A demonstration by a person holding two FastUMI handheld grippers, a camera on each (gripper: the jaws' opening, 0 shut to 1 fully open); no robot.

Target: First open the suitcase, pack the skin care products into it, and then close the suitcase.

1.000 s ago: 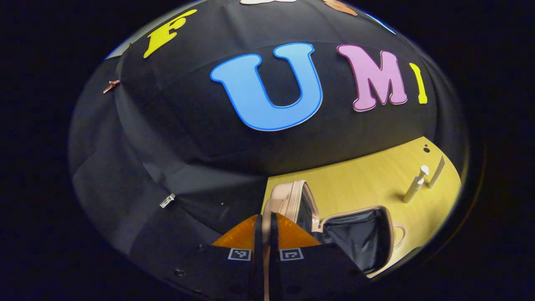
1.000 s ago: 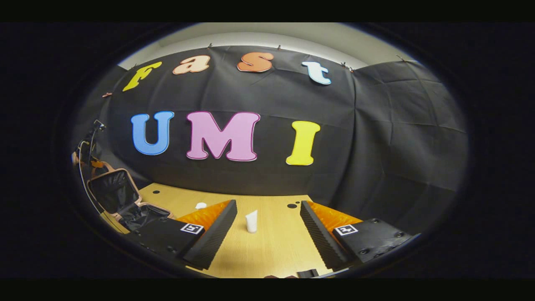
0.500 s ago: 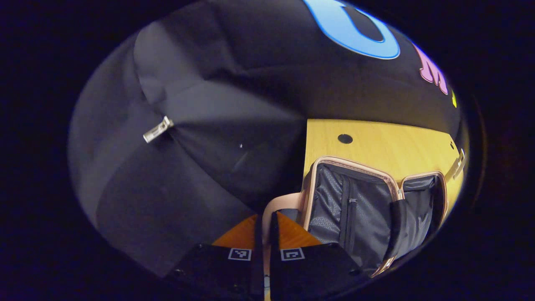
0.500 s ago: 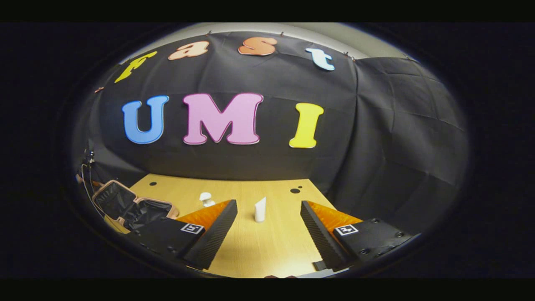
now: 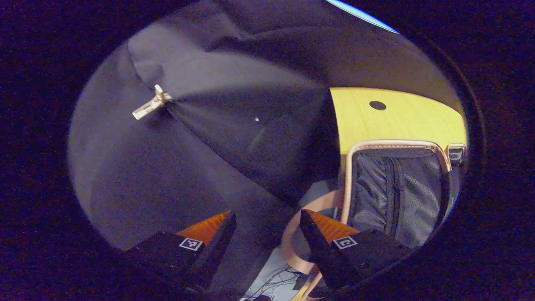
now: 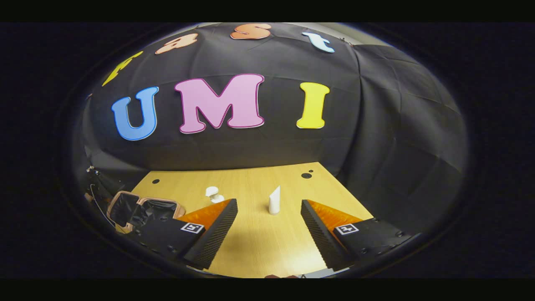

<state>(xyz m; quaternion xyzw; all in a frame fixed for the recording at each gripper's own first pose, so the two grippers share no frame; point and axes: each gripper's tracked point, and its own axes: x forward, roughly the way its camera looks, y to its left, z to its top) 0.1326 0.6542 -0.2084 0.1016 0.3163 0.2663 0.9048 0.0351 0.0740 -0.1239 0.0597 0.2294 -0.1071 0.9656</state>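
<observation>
The pink hard-shell suitcase with a dark grey fabric lining (image 5: 397, 184) lies open on the light wooden tabletop (image 5: 401, 121), its two halves spread flat; in the left gripper view one half shows its zipped lining panel, and the pink looped carry handle (image 5: 301, 234) projects off the edge of the suitcase, past the table edge; in the right gripper view the suitcase (image 6: 142, 211) sits at the table's near left corner. The left gripper (image 5: 267, 246) is released, its orange-backed black ribbed fingers spread wide with nothing between them; it hangs just beside the suitcase handle, off the table edge, with the right-hand finger (image 5: 322, 246) overlapping the handle loop in the picture; whether it touches cannot be told. Away from the suitcase, toward the table's middle, stands a small white pump-top bottle (image 6: 214, 195); farther from the suitcase again stands a white squeeze tube with a slanted tip (image 6: 273, 201), upright on the wood. The right gripper (image 6: 269, 234) is likewise released, fingers wide apart and empty, held above the table with the white tube seen between them, well short of contact. A metal clip (image 5: 151, 105) pins the black cloth wall (image 5: 200, 138) beyond the suitcase; cables (image 5: 271, 280) lie on the pale floor below the handle.
</observation>
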